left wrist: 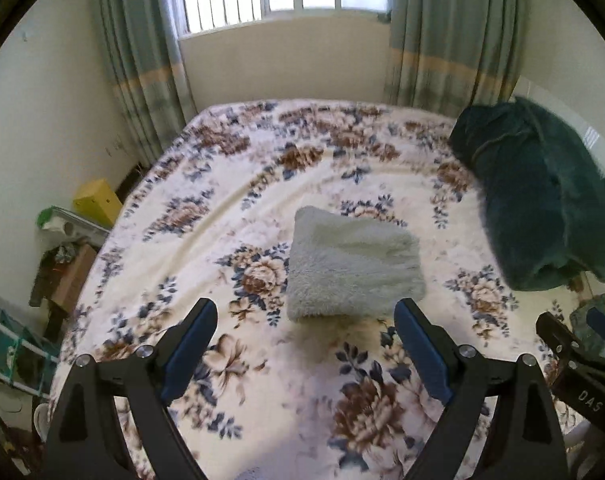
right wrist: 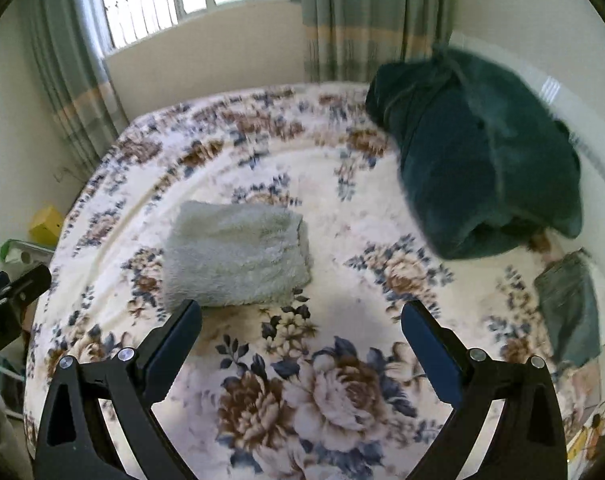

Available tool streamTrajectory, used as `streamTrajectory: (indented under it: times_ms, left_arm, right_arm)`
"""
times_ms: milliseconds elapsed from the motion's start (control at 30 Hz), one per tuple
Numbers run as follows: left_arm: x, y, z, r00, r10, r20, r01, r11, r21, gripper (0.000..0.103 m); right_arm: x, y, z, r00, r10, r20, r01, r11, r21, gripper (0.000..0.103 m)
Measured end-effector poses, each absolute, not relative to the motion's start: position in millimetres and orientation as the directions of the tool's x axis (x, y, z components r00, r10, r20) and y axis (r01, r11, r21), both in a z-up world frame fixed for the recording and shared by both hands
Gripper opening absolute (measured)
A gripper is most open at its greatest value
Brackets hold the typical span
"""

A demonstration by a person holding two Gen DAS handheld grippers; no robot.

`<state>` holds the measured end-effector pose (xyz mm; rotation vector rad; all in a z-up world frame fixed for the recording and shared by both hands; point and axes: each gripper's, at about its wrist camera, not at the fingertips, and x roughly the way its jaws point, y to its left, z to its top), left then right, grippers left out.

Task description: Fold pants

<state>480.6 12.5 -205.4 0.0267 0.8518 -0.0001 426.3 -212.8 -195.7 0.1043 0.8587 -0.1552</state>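
From the left wrist, the left gripper [left wrist: 306, 320] gapes wide and empty above the floral bedspread [left wrist: 222, 200], the folded fluffy pants [left wrist: 354, 268] lying just ahead. From the right wrist, the right gripper [right wrist: 302, 320] hangs equally wide, holding nothing, with the pants [right wrist: 238, 256] ahead to its left and a dark green blanket [right wrist: 482, 152] farther right.

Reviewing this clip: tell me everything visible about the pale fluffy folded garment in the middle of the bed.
The folded pants are pale grey-green, shaggy fleece by the look, folded into a thick, roughly rectangular bundle with a rounded fold edge nearest the cameras. They lie flat near the middle of the floral blanket, touched by nothing else. Both the left hand-held gripper and the right hand-held gripper are open, short of the bundle. No waistband or leg openings are discernible.
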Motion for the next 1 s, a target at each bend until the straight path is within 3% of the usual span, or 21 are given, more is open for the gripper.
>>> streamTrajectory:
  times_ms: [233, 500, 700, 767, 1000]
  left_arm:
    - [387, 6, -137, 0.702, 0.011, -0.712, -0.004, 1.0, 0.011, 0.09]
    - [303, 7, -79, 0.74, 0.026, -0.673, -0.036, 0.999, 0.0, 0.09]
    - [266, 5, -63, 0.743, 0.023, -0.669, -0.019, 1.0, 0.014, 0.091]
    - [259, 6, -60, 0.745, 0.023, -0.667, -0.016, 1.0, 0.016, 0.101]
    - [240, 16, -49, 0.77, 0.045, -0.636, -0.043, 0.999, 0.018, 0.103]
  right_arm:
    - [315, -210, -97, 0.719, -0.068, -0.692, 0.127, 0.991, 0.035, 0.102]
    - [212, -209, -24, 0.763, -0.041, -0.645, 0.085, 0.996, 0.038, 0.102]
    - [160, -199, 12, 0.795, -0.049, -0.605, 0.077, 0.997, 0.02, 0.103]
    - [144, -195, 24, 0.808, -0.061, -0.586, 0.078, 0.997, 0.003, 0.103]
    - [118, -190, 36, 0.81, -0.08, -0.582, 0.094, 0.996, -0.005, 0.103]
